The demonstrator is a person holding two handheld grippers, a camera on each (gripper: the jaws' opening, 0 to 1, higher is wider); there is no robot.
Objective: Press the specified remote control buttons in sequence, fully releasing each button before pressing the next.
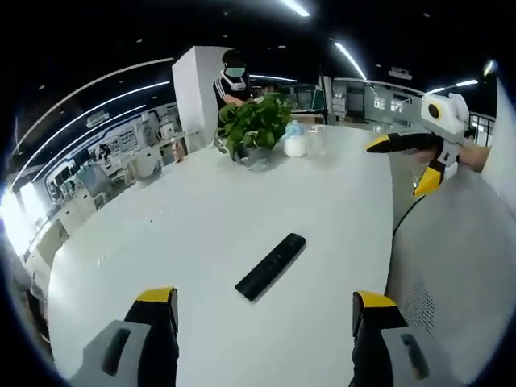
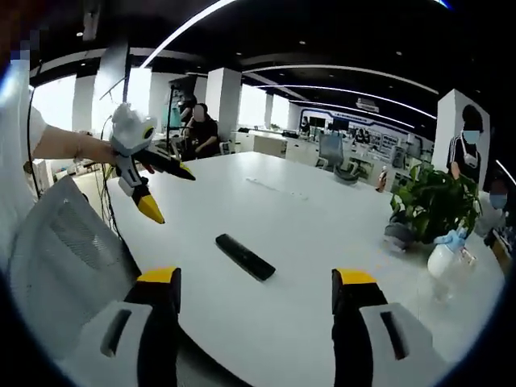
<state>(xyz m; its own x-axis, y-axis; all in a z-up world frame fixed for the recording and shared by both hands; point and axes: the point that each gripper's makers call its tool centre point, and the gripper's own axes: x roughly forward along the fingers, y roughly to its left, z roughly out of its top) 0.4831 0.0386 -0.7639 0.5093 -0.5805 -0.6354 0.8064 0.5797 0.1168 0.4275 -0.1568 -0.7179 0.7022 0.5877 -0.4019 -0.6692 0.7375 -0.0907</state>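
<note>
remote (image 1: 271,265) flat on table (image 1: 242,201), long axis diagonal | both grippers' jaws spread

Open-plan office: long white meeting table (image 1: 242,201), desk rows (image 1: 89,181), ceiling strip lights (image 2: 339,68).

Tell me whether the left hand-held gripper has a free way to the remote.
Probably yes: the remote lies alone on the bare white table, ahead of the open left hand-held gripper, nothing between.
</note>
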